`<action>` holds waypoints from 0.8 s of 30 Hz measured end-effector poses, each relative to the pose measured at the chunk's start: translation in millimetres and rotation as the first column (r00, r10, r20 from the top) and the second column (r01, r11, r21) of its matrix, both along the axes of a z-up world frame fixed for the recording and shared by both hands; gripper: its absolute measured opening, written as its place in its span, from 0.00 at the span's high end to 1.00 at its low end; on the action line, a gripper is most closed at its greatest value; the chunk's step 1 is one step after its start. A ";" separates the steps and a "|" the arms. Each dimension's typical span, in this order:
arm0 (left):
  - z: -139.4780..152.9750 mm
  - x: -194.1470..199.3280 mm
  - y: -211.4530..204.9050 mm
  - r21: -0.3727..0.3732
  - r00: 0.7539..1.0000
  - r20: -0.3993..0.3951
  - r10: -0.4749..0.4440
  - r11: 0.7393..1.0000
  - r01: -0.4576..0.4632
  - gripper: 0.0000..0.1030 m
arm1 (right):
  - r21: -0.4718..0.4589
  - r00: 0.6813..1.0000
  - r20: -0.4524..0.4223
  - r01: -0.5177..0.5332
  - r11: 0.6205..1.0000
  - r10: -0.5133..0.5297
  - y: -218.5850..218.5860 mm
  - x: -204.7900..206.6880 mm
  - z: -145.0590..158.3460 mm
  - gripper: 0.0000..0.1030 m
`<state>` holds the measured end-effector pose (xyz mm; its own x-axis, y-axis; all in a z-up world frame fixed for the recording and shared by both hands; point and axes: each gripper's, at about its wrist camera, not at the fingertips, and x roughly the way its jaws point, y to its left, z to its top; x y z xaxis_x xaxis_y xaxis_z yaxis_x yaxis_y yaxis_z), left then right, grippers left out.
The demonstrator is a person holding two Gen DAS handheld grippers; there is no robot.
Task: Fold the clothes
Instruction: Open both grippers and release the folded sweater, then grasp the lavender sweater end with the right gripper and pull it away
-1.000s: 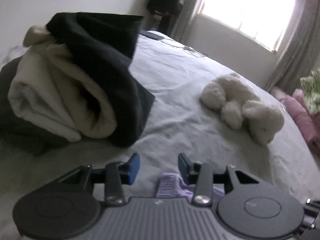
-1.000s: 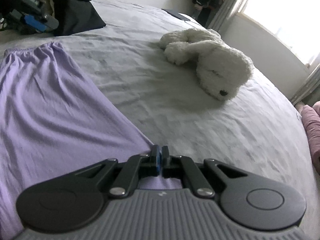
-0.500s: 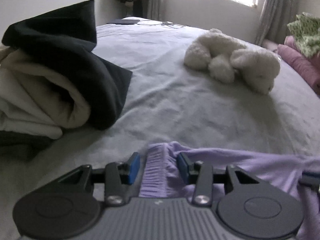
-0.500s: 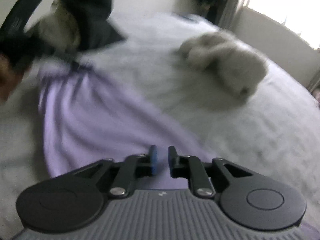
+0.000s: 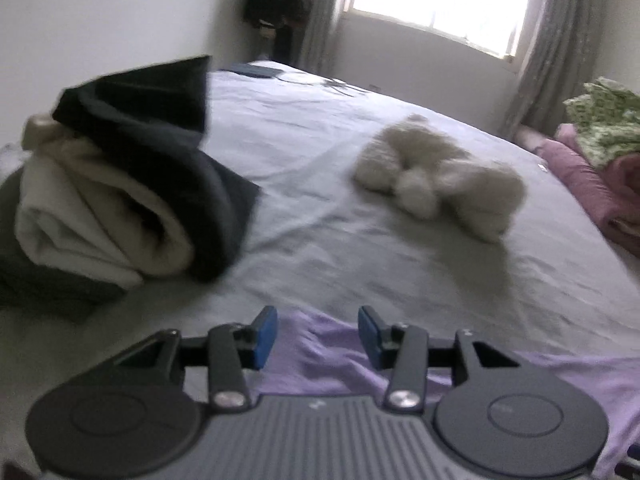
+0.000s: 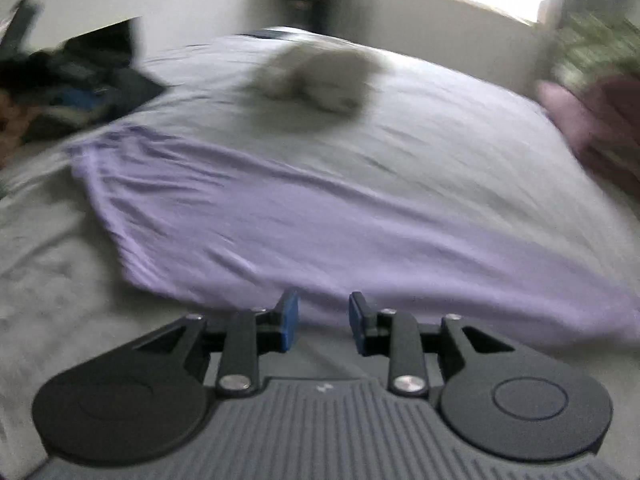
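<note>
Item: lilac, thin jersey garment (image 6: 304, 216), spread flat and wide across the near part of the pale grey bedsheet (image 5: 360, 240), its gathered waistband end at the left, presumably laid open so that a fold can be made across it. Left gripper (image 5: 317, 332): blue pads (image 5: 266, 330) apart, the waistband cloth lying between them but not pinched, so nothing is held. Right gripper (image 6: 323, 318): jaws have just been opening, now parted, with only sheet showing in the gap and the garment's near edge just beyond the tips; judged a release after laying the cloth down. Off-task goods, kept clear of the working area: rolled cream blanket wrapped in black cloth (image 5: 120, 200), far left; white plush toy (image 5: 440, 184), far centre; pink and green-patterned bundle of fabric (image 5: 600, 152), far right (both views are blurred, so fine creases cannot be read).
</note>
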<state>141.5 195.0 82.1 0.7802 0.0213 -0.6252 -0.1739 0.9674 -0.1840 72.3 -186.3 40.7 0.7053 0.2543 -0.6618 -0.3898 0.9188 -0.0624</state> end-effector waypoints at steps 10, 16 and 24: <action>-7.0 -40.5 -134.5 0.055 0.916 -0.032 -0.400 0.914 0.401 0.56 | 0.166 0.813 -0.137 0.583 0.796 -0.567 -184.9 13.5 -3.2 0.70; -21.7 -58.6 -175.9 0.070 0.836 -0.053 -0.546 0.833 0.548 0.56 | 0.288 0.736 -0.205 0.675 0.679 -0.645 -244.9 45.1 -4.7 0.70; -36.8 -62.9 -188.7 0.117 0.801 -0.096 -0.591 0.792 0.599 0.55 | 0.363 0.687 -0.235 0.718 0.594 -0.688 -299.0 65.1 -19.7 0.70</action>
